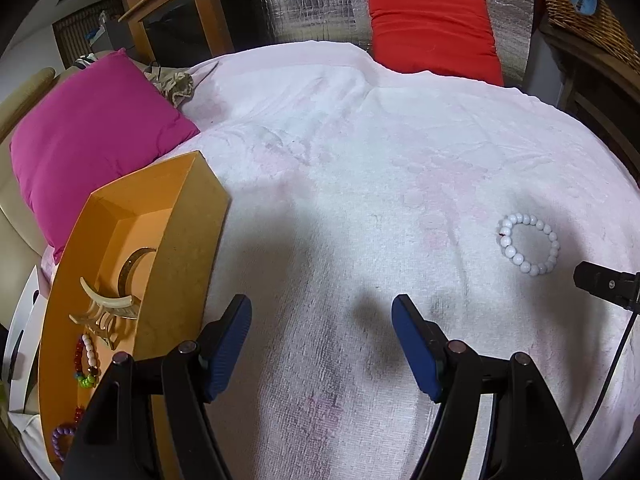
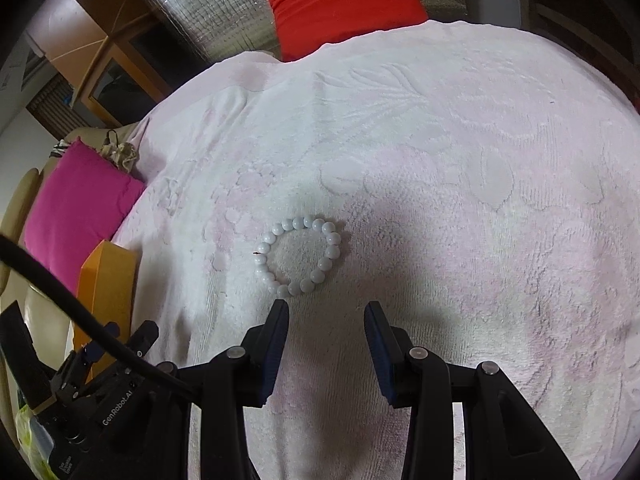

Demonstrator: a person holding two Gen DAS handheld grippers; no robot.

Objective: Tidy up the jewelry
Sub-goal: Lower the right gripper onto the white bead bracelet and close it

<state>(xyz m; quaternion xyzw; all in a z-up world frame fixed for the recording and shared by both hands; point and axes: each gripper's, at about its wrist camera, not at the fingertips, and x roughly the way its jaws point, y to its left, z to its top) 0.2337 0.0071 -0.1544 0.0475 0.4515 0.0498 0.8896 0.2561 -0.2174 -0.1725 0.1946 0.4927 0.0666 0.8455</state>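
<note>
One piece left out on the blanket (image 2: 460, 128): a white bead bracelet (image 2: 301, 257), lying flat in an open ring, well to the right of the orange box (image 1: 160, 216). The right gripper (image 2: 326, 308) hangs just short of it, jaws apart and empty, the left-hand fingertip almost over the nearest beads. The left gripper (image 1: 322, 304) waits beside the box's right wall, jaws spread wide, holding nothing.

Inside the box there's a cream hair claw (image 1: 106, 310), a curved gold piece behind it, and strands of coloured beads nearer the camera.

Now, the bracelet itself: it looks light, smooth round beads probably on stretchy cord, so expect it to go limp and dangle once lifted. Glossy beads may roll between the pads. Best bet is to pinch across one side of the ring, closing on a bead or two. The plush blanket gives under pressure, so the fingers can sink slightly to get under the strand. The near edge looks the handiest spot.
</note>
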